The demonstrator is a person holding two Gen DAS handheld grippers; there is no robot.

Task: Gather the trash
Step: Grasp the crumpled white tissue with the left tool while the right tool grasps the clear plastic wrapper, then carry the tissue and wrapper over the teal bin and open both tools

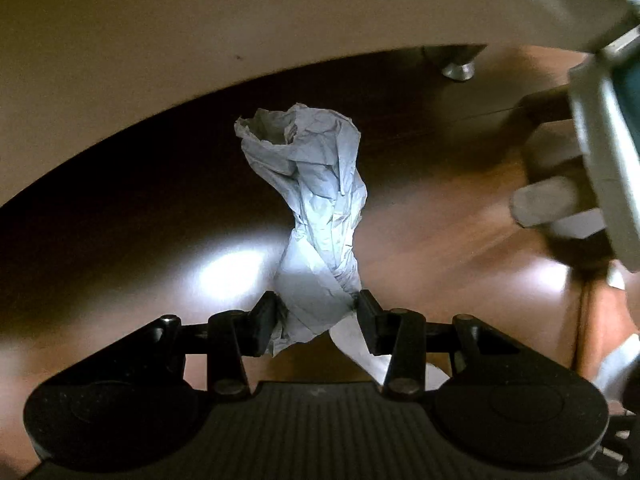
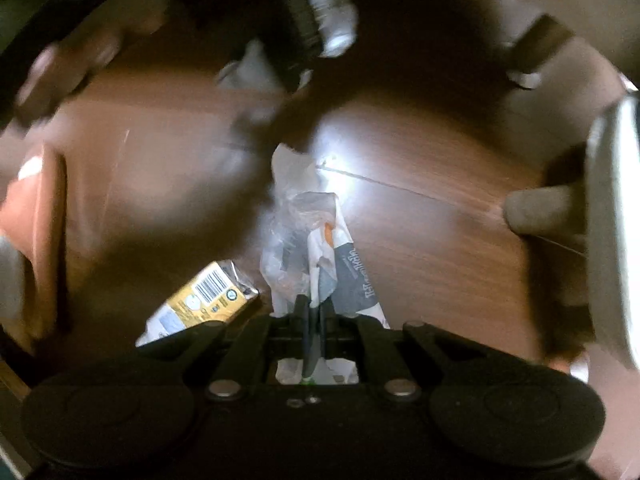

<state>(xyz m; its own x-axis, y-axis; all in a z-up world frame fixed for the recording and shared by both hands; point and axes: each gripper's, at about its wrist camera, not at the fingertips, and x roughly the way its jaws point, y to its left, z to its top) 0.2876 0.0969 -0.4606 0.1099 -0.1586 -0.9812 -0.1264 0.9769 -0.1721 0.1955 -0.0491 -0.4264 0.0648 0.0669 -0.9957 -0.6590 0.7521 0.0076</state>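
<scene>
Beneath both your tools runs the brown wooden floor (image 1: 440, 216), lit in bright patches, with a pale furniture edge (image 1: 160, 40) curving over it in the left wrist view; that is why the trash hangs free against it rather than lying flat. The largest piece is the crumpled paper (image 1: 316, 216), a twisted grey-white wad standing out from your left gripper (image 1: 316, 320). Its fingers are partway closed and press the wad's lower end from both sides, so the paper is carried by its tail, probably because that was its narrowest part.

In the right wrist view your right gripper (image 2: 314, 312) has its fingers drawn almost together on a plastic wrapper (image 2: 316, 240), thin clear film with a printed strip, which bunches up beyond the tips. A thin sheet needs that near-full pinch to stay put.

Just beside it, lower left and apart from the fingers, a yellow carton (image 2: 208, 296) lies on the floor, not yet collected.

Both tools point steeply down at the floor, each loaded, the views smeared by motion
</scene>
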